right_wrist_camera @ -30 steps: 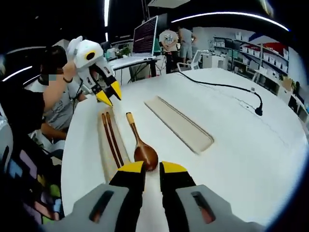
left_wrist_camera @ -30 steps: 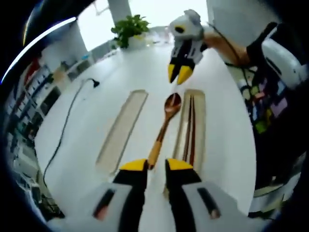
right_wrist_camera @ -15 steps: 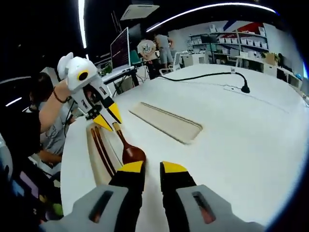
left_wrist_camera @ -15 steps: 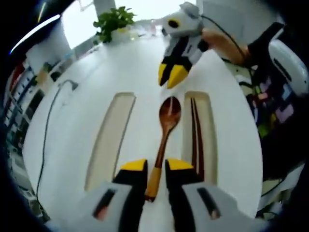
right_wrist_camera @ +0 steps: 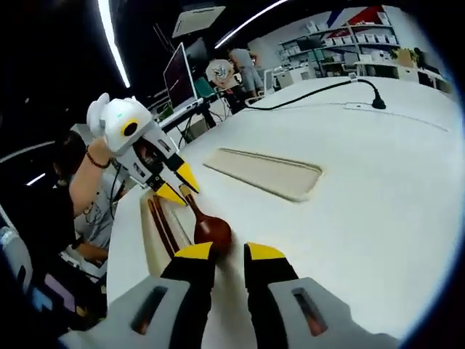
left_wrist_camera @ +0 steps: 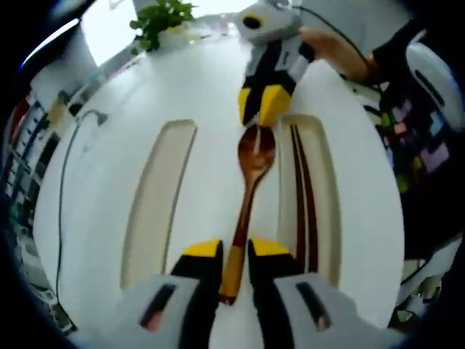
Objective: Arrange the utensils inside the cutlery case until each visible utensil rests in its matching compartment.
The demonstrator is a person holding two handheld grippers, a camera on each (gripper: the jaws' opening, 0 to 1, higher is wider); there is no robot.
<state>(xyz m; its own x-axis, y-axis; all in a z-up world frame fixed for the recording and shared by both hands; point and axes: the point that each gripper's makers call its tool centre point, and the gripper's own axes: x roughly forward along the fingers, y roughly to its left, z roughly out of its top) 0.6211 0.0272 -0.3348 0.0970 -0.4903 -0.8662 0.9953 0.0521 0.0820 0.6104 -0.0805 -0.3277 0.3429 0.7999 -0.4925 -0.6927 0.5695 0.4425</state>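
Moved: both grippers have closed in on the spoon [left_wrist_camera: 248,174] since a second ago.
Left gripper [left_wrist_camera: 235,249]: jaws parted, straddling the handle end at 6 o'clock; not clamped.
Right gripper [right_wrist_camera: 222,252]: jaws parted, tips just beside the bowl.
Spoon: flat on the table [left_wrist_camera: 211,87] between two trays.
Chopsticks [left_wrist_camera: 304,182]: in the tray [left_wrist_camera: 323,196] at 3 o'clock.
Empty tray [left_wrist_camera: 156,189]: at 9 o'clock.
Tip: likely pinch the handle squarely, lift level, then lay the spoon along the empty tray.
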